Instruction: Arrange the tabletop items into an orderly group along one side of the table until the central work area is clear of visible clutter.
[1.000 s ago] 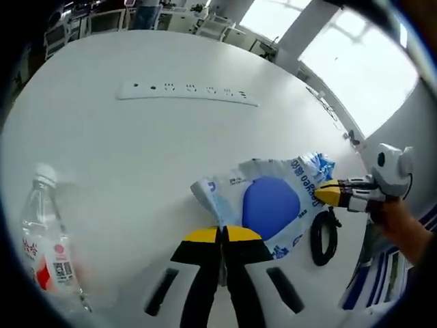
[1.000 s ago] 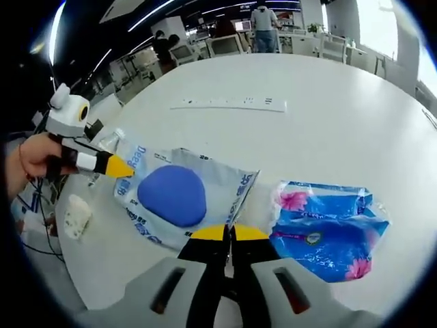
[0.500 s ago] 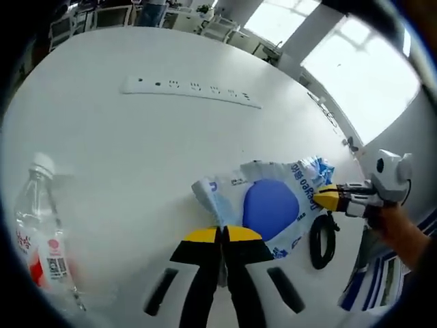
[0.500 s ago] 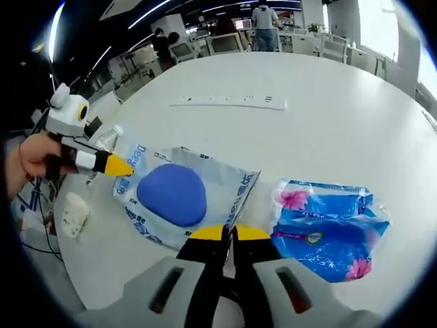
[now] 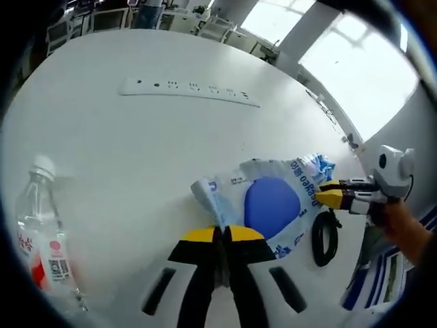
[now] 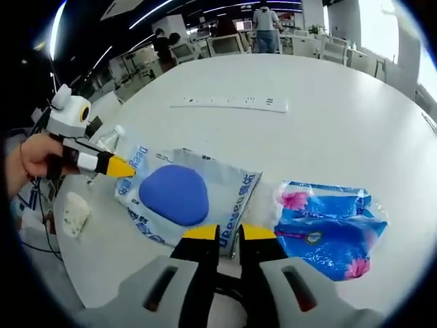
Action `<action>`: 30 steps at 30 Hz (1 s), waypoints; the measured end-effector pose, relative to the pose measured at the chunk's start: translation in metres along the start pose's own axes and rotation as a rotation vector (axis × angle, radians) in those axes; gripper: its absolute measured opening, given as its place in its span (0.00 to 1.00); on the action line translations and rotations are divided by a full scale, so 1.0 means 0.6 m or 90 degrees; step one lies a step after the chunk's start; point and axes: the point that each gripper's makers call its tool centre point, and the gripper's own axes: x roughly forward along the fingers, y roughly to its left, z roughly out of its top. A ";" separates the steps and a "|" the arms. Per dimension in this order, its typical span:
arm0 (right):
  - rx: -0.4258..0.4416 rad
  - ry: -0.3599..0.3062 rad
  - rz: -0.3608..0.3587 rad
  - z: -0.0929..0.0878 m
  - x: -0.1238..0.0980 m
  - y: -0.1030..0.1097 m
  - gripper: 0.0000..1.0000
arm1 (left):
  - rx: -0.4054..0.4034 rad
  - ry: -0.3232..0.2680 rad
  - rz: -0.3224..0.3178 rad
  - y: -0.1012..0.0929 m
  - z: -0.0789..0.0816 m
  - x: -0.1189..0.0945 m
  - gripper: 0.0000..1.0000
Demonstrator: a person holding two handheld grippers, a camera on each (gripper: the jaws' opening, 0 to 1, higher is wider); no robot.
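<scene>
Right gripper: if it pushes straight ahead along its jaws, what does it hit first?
The right gripper, jaws slightly apart, already sits at the near edge of the white-and-blue bag. Going straight on, it would probably meet that bag first; the blue floral pack lies off to one side.

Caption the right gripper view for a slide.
Both grippers at opposite edges of a blue-and-white bag, tissue pack alongside.

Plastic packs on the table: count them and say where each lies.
2. The white pack with the blue oval lies between the two grippers, the left gripper at its far corner. The blue flowered pack lies beside it on the table. Others may be out of frame.
</scene>
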 end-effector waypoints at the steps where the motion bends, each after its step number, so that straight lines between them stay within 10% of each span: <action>1: 0.000 0.000 -0.001 0.000 -0.001 0.000 0.09 | -0.001 0.000 0.000 0.000 0.000 0.000 0.02; 30: -0.010 -0.016 -0.009 0.013 -0.018 0.008 0.20 | 0.002 -0.017 -0.006 -0.002 0.010 -0.019 0.27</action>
